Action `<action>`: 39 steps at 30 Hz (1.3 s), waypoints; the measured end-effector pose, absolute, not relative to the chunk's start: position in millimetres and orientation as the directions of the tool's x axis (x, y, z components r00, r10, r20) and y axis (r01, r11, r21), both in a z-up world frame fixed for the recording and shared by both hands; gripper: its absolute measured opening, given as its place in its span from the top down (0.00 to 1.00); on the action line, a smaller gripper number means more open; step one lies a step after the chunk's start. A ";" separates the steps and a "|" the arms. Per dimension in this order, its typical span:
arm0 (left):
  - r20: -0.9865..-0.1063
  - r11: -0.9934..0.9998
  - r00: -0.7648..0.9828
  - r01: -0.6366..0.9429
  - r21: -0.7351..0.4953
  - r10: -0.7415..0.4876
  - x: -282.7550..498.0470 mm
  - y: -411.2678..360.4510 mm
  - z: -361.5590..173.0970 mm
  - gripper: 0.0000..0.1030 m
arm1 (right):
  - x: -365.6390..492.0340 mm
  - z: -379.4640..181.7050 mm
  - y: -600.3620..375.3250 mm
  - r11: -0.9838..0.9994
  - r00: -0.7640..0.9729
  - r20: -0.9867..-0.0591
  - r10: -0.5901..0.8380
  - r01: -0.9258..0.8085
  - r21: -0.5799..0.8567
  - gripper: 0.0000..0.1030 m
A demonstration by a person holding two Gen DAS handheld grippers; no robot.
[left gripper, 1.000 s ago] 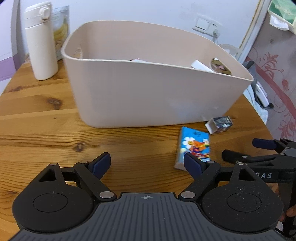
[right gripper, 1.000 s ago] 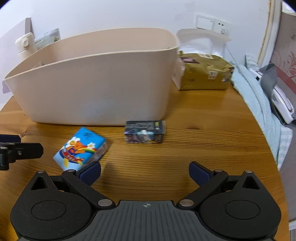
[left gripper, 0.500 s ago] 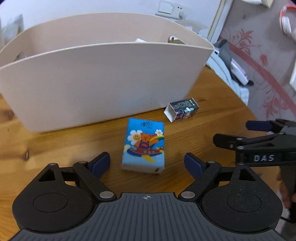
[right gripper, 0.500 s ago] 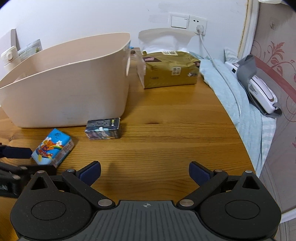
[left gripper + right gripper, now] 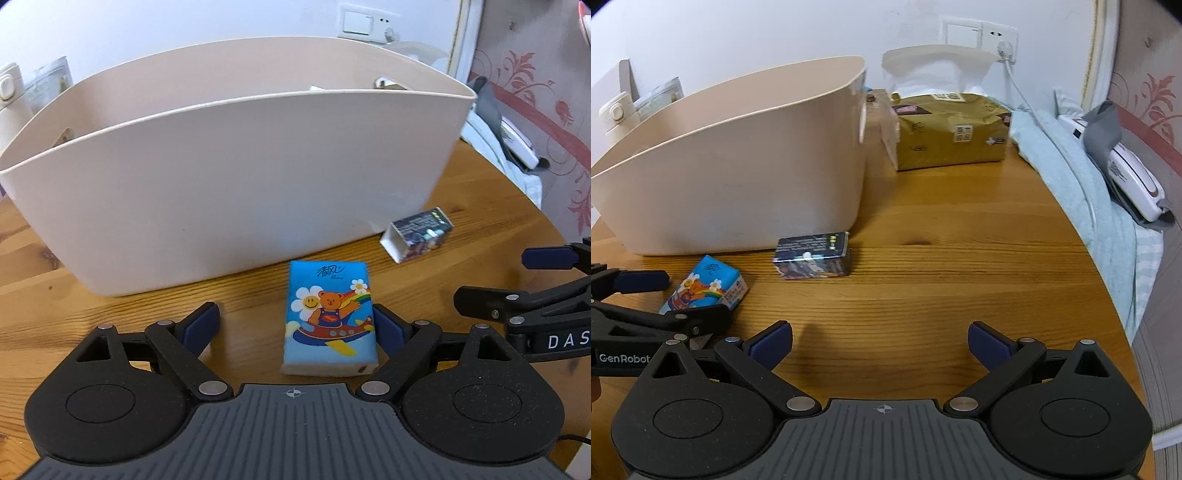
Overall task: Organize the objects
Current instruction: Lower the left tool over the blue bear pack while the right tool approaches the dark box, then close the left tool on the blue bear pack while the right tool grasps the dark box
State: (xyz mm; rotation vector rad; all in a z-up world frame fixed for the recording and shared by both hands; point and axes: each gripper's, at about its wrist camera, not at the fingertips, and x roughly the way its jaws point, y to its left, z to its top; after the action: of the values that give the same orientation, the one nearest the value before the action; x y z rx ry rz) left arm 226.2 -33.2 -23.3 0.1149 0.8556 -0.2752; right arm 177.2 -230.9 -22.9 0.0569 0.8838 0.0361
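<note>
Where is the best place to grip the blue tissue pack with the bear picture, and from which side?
Grip the blue tissue pack across its two long side edges, coming down from above. It lies flat on the wooden table with those edges free, and the open left gripper probably already straddles it.

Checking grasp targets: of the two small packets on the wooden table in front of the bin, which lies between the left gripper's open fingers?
The blue cartoon-bear tissue packet lies between the left gripper's open fingers. The dark printed box lies farther off, to its right.
</note>
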 end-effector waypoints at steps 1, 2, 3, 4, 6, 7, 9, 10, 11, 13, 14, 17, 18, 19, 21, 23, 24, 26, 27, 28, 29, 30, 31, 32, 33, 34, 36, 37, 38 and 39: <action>-0.757 0.960 0.626 0.279 -0.006 -0.186 227.0 -31.8 -23.4 0.14 | 178.8 -23.1 -229.4 0.998 0.634 -0.771 0.059 -0.013 0.066 0.00; -0.755 0.962 0.631 0.272 -0.001 -0.179 227.8 -30.5 -23.8 0.14 | 180.7 -23.1 -227.9 0.998 0.635 -0.770 0.063 -0.016 0.068 0.00; -0.753 0.965 0.636 0.263 0.006 -0.169 228.7 -28.9 -24.2 0.14 | 182.7 -23.1 -226.6 0.997 0.635 -0.770 0.066 -0.019 0.069 0.00; -0.749 0.967 0.642 0.256 0.007 -0.165 229.4 -26.9 -24.7 0.14 | 184.6 -23.1 -224.9 0.997 0.635 -0.769 0.068 -0.022 0.070 0.00; -0.740 0.971 0.654 0.239 0.007 -0.156 230.8 -22.1 -25.5 0.14 | 188.6 -23.2 -221.3 0.997 0.635 -0.769 0.073 -0.029 0.071 0.00; -0.737 0.972 0.659 0.235 0.007 -0.154 231.5 -20.3 -25.8 0.14 | 190.2 -23.4 -220.0 0.997 0.634 -0.770 0.076 -0.031 0.073 0.00; -0.732 0.973 0.664 0.232 0.007 -0.153 232.9 -16.9 -26.2 0.14 | 193.4 -24.0 -217.6 0.996 0.633 -0.769 0.088 -0.039 0.082 0.00; -0.730 0.973 0.666 0.231 0.007 -0.153 233.4 -15.7 -26.3 0.14 | 195.2 -24.6 -216.5 0.995 0.632 -0.770 0.094 -0.042 0.086 0.00; -0.727 0.974 0.669 0.227 0.007 -0.151 233.9 -14.4 -26.5 0.14 | 197.2 -25.4 -215.3 0.995 0.630 -0.770 0.099 -0.046 0.090 0.00; -0.721 0.975 0.677 0.220 0.007 -0.148 232.5 -12.5 -25.9 0.14 | 200.9 -26.8 -212.7 0.994 0.630 -0.769 0.104 -0.048 0.095 0.00; -0.720 0.976 0.678 0.219 0.007 -0.147 232.8 -11.7 -25.9 0.14 | 202.7 -27.0 -211.1 0.994 0.634 -0.766 0.106 -0.050 0.096 0.00; -0.721 0.976 0.678 0.216 0.008 -0.144 234.0 -9.8 -25.7 0.14 | 209.2 -28.0 -206.3 0.994 0.639 -0.762 0.103 -0.051 0.092 0.00; -0.720 0.977 0.679 0.215 0.009 -0.143 234.3 -9.5 -25.4 0.15 | 211.5 -28.4 -204.7 0.995 0.641 -0.761 0.102 -0.050 0.091 0.00; -0.719 0.977 0.681 0.213 0.009 -0.142 234.2 -9.4 -25.2 0.16 | 213.8 -28.6 -203.7 0.995 0.642 -0.760 0.100 -0.050 0.089 0.00; -0.715 0.978 0.685 0.211 0.009 -0.141 233.8 -8.6 -26.0 0.16 | 217.7 -28.8 -201.1 0.995 0.645 -0.758 0.096 -0.049 0.085 0.00; -0.709 0.978 0.691 0.210 0.011 -0.140 232.7 -8.4 -27.0 0.16 | 220.7 -28.8 -199.7 0.995 0.651 -0.753 0.095 -0.047 0.085 0.04; -0.707 0.978 0.693 0.210 0.011 -0.141 231.8 -8.1 -27.2 0.18 | 221.6 -28.8 -199.3 0.996 0.656 -0.749 0.089 -0.043 0.080 0.06; -0.704 0.977 0.696 0.214 0.014 -0.143 231.0 -8.3 -26.5 0.23 | 222.0 -28.3 -198.5 0.996 0.667 -0.740 0.088 -0.042 0.080 0.12; -0.705 0.977 0.695 0.214 0.012 -0.144 231.9 -6.5 -27.0 0.27 | 222.2 -28.1 -198.3 0.996 0.670 -0.737 0.090 -0.043 0.083 0.14; -0.705 0.976 0.694 0.217 0.012 -0.146 232.1 -6.2 -26.6 0.30 | 221.9 -27.8 -198.0 0.996 0.674 -0.733 0.091 -0.043 0.084 0.18; -0.706 0.975 0.692 0.222 0.010 -0.150 232.0 -5.7 -26.1 0.32 | 221.8 -27.4 -197.3 0.996 0.677 -0.731 0.089 -0.043 0.081 0.22; -0.705 0.974 0.692 0.226 0.008 -0.155 231.4 -6.4 -25.4 0.36 | 221.6 -27.1 -196.4 0.996 0.679 -0.729 0.083 -0.042 0.074 0.25; -0.703 0.973 0.693 0.231 0.008 -0.158 230.7 -5.4 -24.9 0.42 | 221.2 -26.7 -195.4 0.997 0.682 -0.728 0.077 -0.043 0.065 0.31; -0.702 0.972 0.693 0.237 0.008 -0.164 229.6 -5.7 -24.2 0.46 | 220.7 -26.4 -194.6 0.997 0.682 -0.727 0.075 -0.045 0.061 0.37; -0.701 0.970 0.693 0.243 0.007 -0.168 227.6 -4.2 -23.9 0.52 | 220.1 -26.0 -193.6 0.997 0.682 -0.727 0.076 -0.049 0.058 0.40; -0.703 0.969 0.690 0.246 0.005 -0.172 221.8 -0.5 -22.5 0.53 | 219.5 -25.9 -193.1 0.997 0.682 -0.727 0.078 -0.053 0.057 0.43; -0.708 0.969 0.685 0.248 0.001 -0.174 218.7 0.1 -21.2 0.54 | 217.5 -25.4 -191.4 0.997 0.684 -0.725 0.081 -0.064 0.051 0.51; -0.710 0.969 0.682 0.248 0.000 -0.174 217.6 0.7 -20.8 0.54 | 216.3 -25.3 -190.0 0.996 0.685 -0.724 0.082 -0.069 0.047 0.54; -0.714 0.969 0.678 0.247 -0.003 -0.175 215.8 1.3 -20.1 0.54 | 215.2 -25.0 -189.0 0.996 0.684 -0.725 0.083 -0.074 0.044 0.54; -0.717 0.969 0.674 0.245 -0.009 -0.177 214.6 1.6 -19.1 0.54 | 213.9 -24.7 -188.5 0.996 0.683 -0.725 0.089 -0.080 0.047 0.55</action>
State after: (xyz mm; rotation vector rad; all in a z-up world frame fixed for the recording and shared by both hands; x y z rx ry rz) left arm 214.6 1.6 -19.1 0.0901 0.7962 -0.2381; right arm 213.9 -188.5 -24.7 0.0115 0.8139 0.0946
